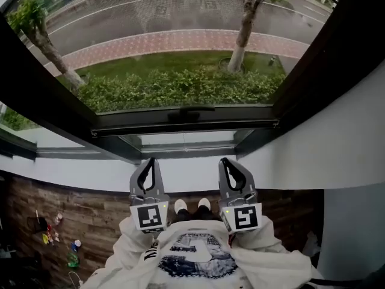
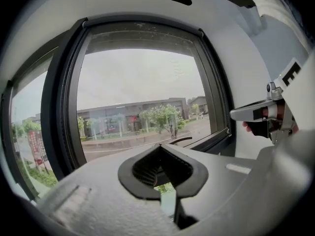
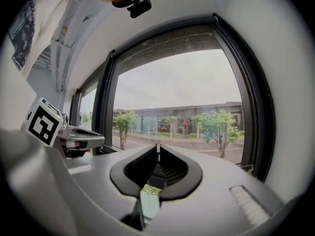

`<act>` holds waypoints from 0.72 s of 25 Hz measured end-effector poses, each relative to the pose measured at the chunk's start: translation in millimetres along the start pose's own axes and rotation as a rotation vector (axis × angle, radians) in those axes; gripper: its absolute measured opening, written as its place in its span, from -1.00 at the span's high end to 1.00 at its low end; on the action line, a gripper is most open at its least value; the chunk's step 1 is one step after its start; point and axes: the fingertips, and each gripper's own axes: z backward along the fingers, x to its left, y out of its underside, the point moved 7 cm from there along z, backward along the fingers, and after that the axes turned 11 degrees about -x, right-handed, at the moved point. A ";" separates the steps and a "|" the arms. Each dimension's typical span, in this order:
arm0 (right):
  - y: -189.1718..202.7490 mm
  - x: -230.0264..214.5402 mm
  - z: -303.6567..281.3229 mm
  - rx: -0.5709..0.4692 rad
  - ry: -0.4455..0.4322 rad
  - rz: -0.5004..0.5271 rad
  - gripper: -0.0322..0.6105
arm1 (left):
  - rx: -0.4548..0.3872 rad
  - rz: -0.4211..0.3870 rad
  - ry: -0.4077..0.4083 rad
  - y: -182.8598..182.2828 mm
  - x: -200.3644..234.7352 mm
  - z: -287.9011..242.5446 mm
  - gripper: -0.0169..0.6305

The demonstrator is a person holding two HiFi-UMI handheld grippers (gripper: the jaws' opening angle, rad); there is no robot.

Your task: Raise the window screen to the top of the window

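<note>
Both my grippers are pressed together and carry nothing. The left gripper [image 1: 150, 161] and right gripper [image 1: 224, 161] hover side by side over the white ledge [image 1: 78, 172], short of the window. The window screen [image 1: 180, 71] is down, its fine mesh covering the opening and its dark bottom rail [image 1: 240, 114] low by the sill, just beyond my fingertips. I judge the mesh soft and easy to tear, so I would bear only on the stiff rail, best at the small handle [image 1: 191, 109] in its middle. The whole should be light and slide. The dark side frames [image 1: 36, 89] hem the rail in left and right, and above it the way looks open.
</note>
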 end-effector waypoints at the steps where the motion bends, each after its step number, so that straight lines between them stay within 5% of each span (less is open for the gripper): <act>1: 3.9 0.8 -3.3 0.019 -0.016 -0.003 0.79 | 0.008 -0.013 0.004 1.4 0.5 -2.4 0.93; 3: 14.5 1.3 -10.5 0.063 -0.053 0.013 0.65 | 0.028 -0.077 0.034 7.8 -1.0 -8.0 0.92; 6: 34.8 0.7 -23.5 0.150 -0.115 0.105 0.40 | 0.110 -0.213 0.117 26.2 -6.0 -17.2 0.63; 10: 78.7 3.2 -43.4 0.396 -0.300 0.382 0.05 | 0.300 -0.315 0.261 58.7 -7.3 -37.2 0.40; 14: 127.3 4.4 -67.2 0.611 -0.470 0.661 -0.11 | 0.404 -0.608 0.347 89.2 1.8 -57.7 0.26; 18: 141.5 -6.2 -93.5 0.638 -0.460 0.854 -0.11 | 0.438 -0.872 0.379 111.7 16.4 -80.0 0.27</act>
